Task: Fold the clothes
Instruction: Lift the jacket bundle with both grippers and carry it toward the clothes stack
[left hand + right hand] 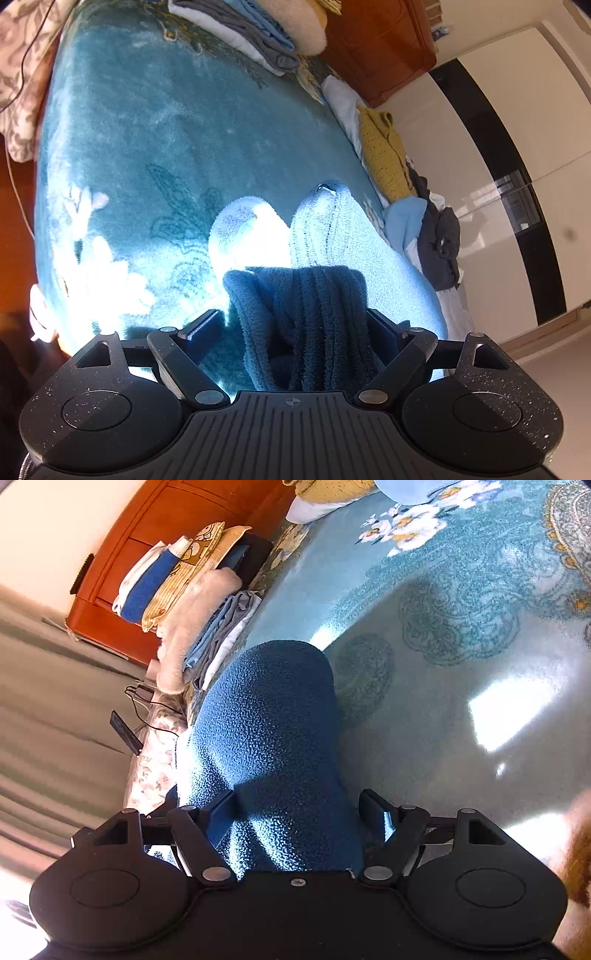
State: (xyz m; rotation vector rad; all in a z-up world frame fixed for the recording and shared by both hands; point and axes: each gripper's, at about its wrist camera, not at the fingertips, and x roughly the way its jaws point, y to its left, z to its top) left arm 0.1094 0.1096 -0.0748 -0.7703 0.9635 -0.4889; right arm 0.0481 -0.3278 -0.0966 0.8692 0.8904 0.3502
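**Blue fleece garment between both claws over the bed**

A fuzzy blue fleece garment (306,325) is hanging bunched between the fingers of the left gripper (295,328), which are spread fairly wide yet pressing its folds. The right gripper (295,812) is standing similarly wide around another part (266,720), though firm contact is unclear. The cloth's long axis is running forward from each claw onto the teal floral plush blanket (147,147). Folded stacks (192,602) are lying beyond.

The blue fleece garment (269,738) hides the bed behind it — its lower end cut off.
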